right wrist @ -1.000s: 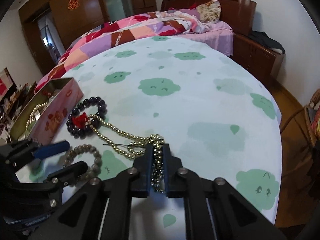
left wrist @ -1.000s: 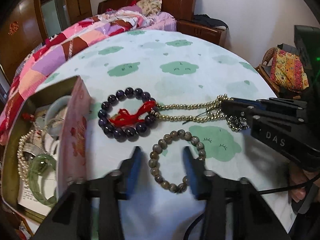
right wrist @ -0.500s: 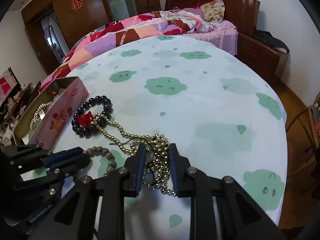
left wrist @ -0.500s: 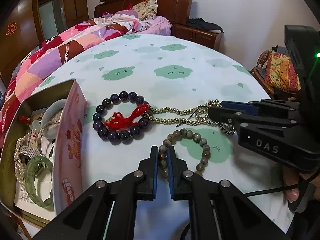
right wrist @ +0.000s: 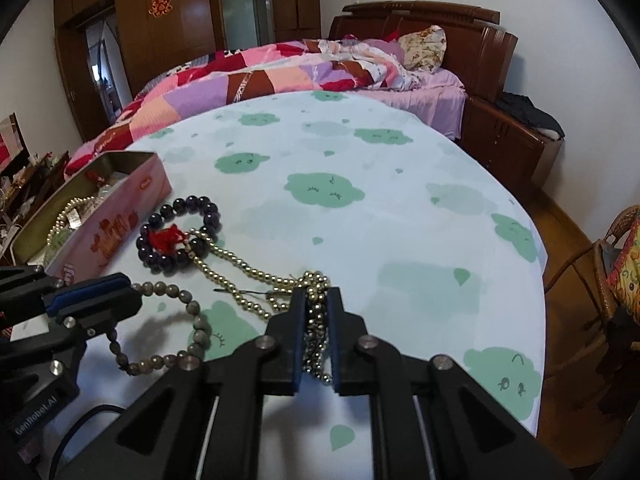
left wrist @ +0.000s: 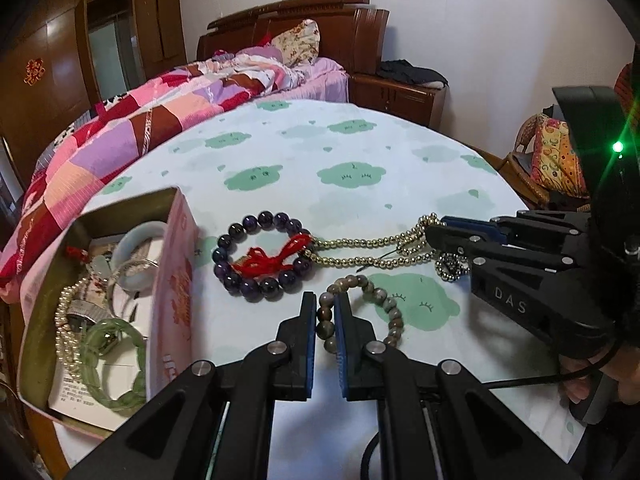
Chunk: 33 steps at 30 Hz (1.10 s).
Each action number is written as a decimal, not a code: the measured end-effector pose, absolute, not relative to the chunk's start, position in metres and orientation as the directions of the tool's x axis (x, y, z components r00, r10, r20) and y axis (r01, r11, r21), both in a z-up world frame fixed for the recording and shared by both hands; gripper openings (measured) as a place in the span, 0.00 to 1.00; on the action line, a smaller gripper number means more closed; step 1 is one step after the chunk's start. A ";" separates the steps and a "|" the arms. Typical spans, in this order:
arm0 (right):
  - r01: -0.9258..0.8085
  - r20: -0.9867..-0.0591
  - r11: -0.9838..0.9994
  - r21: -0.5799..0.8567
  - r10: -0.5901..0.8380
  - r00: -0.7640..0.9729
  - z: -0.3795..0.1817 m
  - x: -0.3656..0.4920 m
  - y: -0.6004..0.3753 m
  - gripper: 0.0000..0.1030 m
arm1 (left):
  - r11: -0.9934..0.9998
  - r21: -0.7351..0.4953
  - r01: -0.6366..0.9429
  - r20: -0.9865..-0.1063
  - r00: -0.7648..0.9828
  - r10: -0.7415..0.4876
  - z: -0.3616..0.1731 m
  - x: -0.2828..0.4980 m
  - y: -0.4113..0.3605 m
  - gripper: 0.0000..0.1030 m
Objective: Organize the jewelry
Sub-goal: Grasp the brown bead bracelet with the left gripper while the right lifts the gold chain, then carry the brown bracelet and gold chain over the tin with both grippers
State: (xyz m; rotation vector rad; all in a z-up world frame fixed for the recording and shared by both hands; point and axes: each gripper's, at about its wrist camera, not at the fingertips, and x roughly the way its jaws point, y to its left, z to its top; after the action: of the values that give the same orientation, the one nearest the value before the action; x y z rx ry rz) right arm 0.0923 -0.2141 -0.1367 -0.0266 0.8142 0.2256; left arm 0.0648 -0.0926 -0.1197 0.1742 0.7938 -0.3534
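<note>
Left gripper [left wrist: 325, 312] clamps the limp bracelet [left wrist: 362, 308] by its beads; right gripper [right wrist: 316, 316] pinches the slack, tangle-prone necklace [right wrist: 256, 276] bunch.

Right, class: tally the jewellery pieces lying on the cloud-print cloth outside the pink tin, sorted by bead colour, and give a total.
Dark purple bead bracelet with red tassel: 1
Grey-brown bead bracelet: 1
Gold bead necklace: 1
Total: 3

Both wrist views look down across one table [left wrist: 360, 152].
</note>
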 end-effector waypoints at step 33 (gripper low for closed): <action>-0.381 -0.521 0.910 0.166 0.409 0.749 -0.023 0.054 -0.184 0.12 | 0.963 -0.052 0.263 -0.603 0.760 -0.240 -0.045 0.037 -0.024 0.08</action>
State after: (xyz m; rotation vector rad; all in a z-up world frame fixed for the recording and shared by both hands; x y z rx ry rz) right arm 0.0544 -0.1842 -0.0230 0.0502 0.5812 0.4320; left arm 0.0369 -0.0241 -0.0452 0.0364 0.6516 -0.2740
